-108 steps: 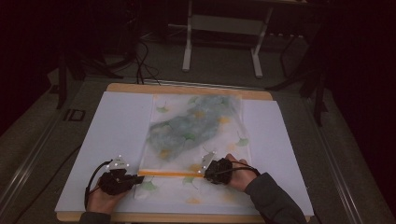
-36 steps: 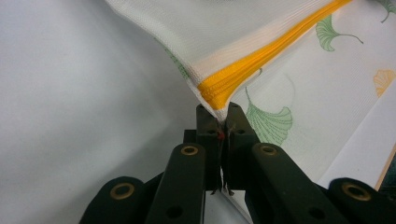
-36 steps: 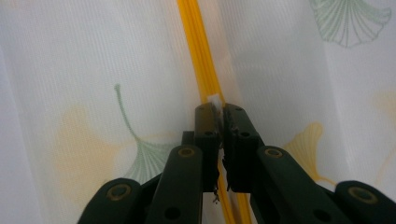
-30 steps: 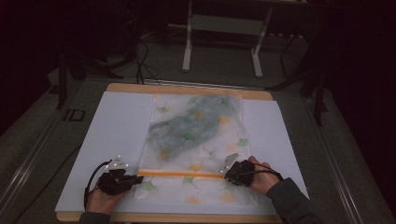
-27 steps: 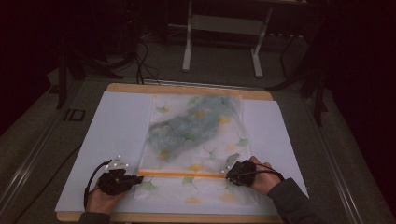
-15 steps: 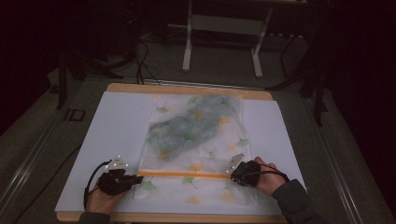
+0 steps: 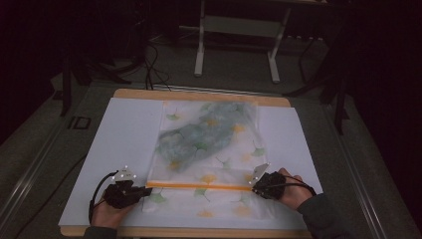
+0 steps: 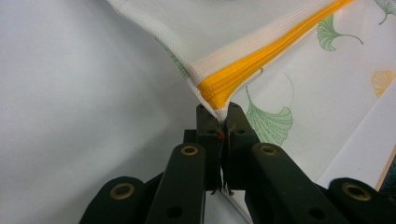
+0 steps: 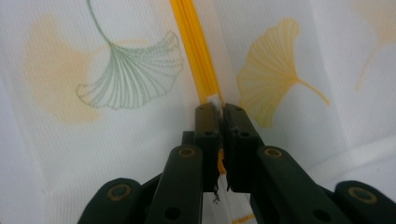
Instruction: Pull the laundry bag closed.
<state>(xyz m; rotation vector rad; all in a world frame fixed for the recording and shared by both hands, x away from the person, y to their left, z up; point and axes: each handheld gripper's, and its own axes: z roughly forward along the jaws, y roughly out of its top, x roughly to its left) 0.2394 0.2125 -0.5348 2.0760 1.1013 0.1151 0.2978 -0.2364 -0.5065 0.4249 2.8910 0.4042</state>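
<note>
i have my left hand-held gripper (image 7: 143, 190) clamped on the near-left end of the white mesh ginkgo-print zip bag's (image 7: 209, 149) orange zipper (image 7: 199, 185), my right hand-held gripper (image 7: 257, 187) pinching its far end; zipper looks fully drawn, releasing is probably what's left on the white-covered tabletop (image 7: 124, 129).

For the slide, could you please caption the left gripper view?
Left gripper clamps the mesh bag at its orange zipper's end.

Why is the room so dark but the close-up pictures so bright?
High view: dim and soft, the surroundings nearly black, the white table palest. Left gripper view: bright, the orange zipper sharp. Right gripper view: bright, leaf prints slightly blurred.
</note>
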